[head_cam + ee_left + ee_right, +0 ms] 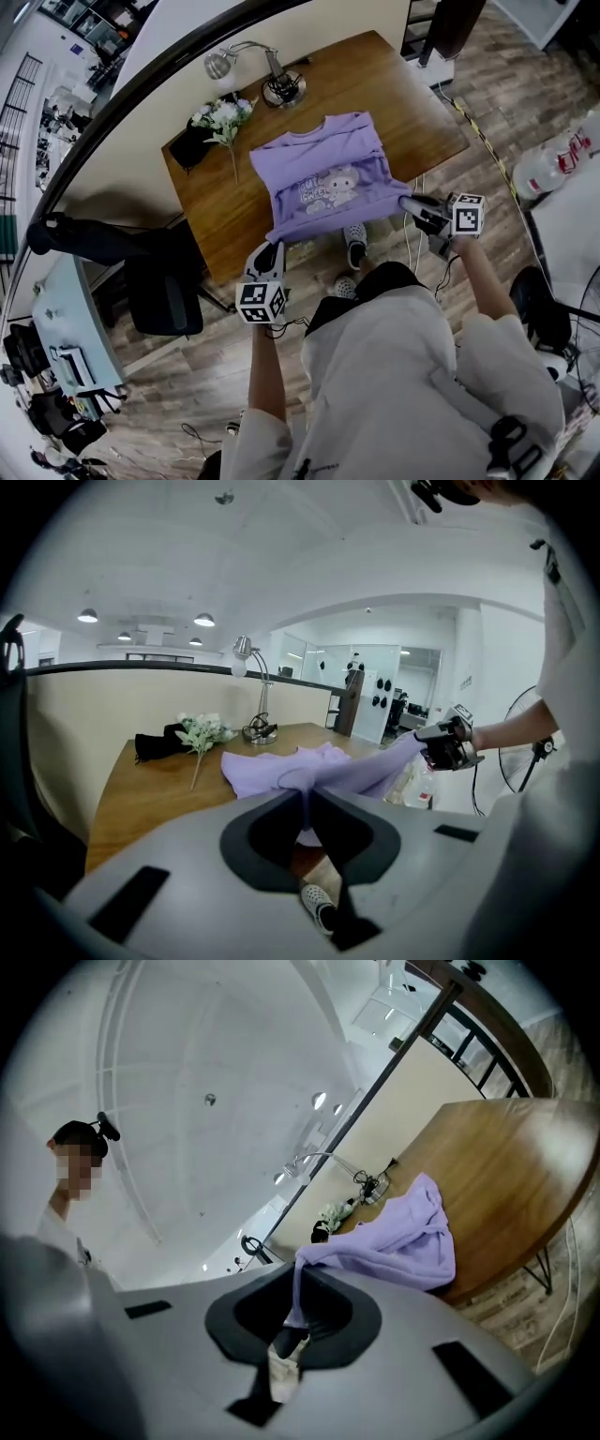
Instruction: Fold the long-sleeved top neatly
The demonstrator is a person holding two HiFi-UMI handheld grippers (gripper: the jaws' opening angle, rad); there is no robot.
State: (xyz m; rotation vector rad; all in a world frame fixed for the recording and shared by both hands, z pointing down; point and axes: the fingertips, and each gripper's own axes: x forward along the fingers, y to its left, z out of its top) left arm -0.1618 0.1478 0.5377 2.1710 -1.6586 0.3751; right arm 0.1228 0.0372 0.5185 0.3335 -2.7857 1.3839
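A lilac long-sleeved top with a cartoon print lies on the wooden table, its near hem lifted off the front edge. My left gripper is shut on the hem's left corner, and my right gripper is shut on the right corner. In the left gripper view the fabric runs from between my jaws across to the right gripper. The right gripper view shows the cloth pinched at my jaws and draped back onto the table.
At the table's far end stand a silver desk lamp, a bunch of white flowers and a black pouch. A black chair sits to the left. Water bottles lie on the floor at the right.
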